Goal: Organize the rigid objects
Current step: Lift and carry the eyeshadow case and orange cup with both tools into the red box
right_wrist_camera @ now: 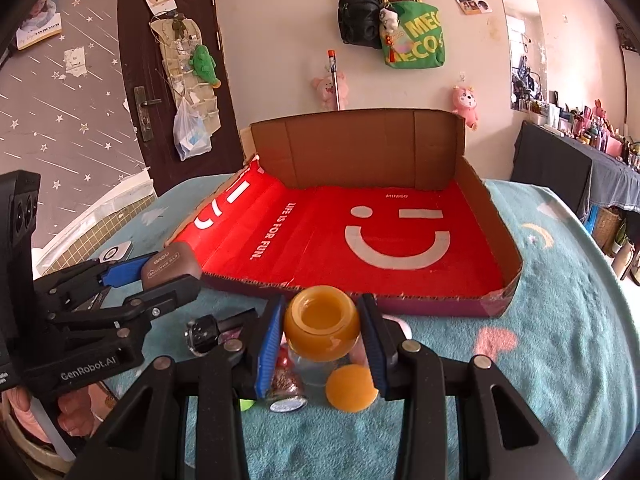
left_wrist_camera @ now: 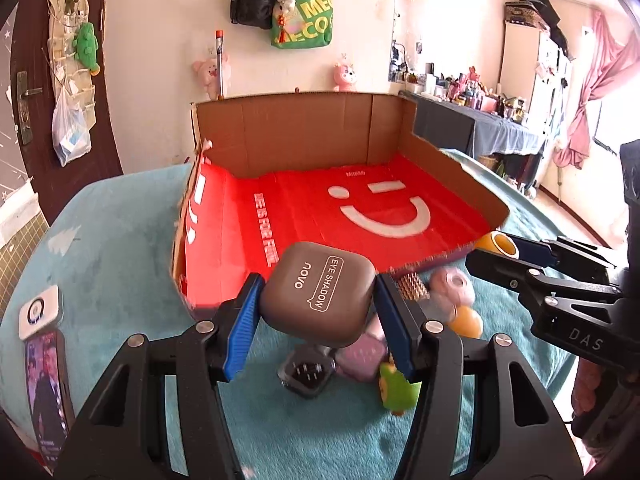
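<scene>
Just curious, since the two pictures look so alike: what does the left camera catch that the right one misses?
Only the left view shows the phone and green toy. Only the right view shows the orange lid. Both show the red box, the left gripper clamping the eyeshadow case, and the right gripper clamping the orange jar.

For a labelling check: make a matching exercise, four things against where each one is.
1. eye shadow case
2. orange jar
3. orange lid
4. cardboard tray

a. lying on the teal blanket below the right gripper
b. between the left gripper's fingers
c. standing behind the pile, red inside
d. between the right gripper's fingers

Pairs: 1-b, 2-d, 3-a, 4-c
</scene>
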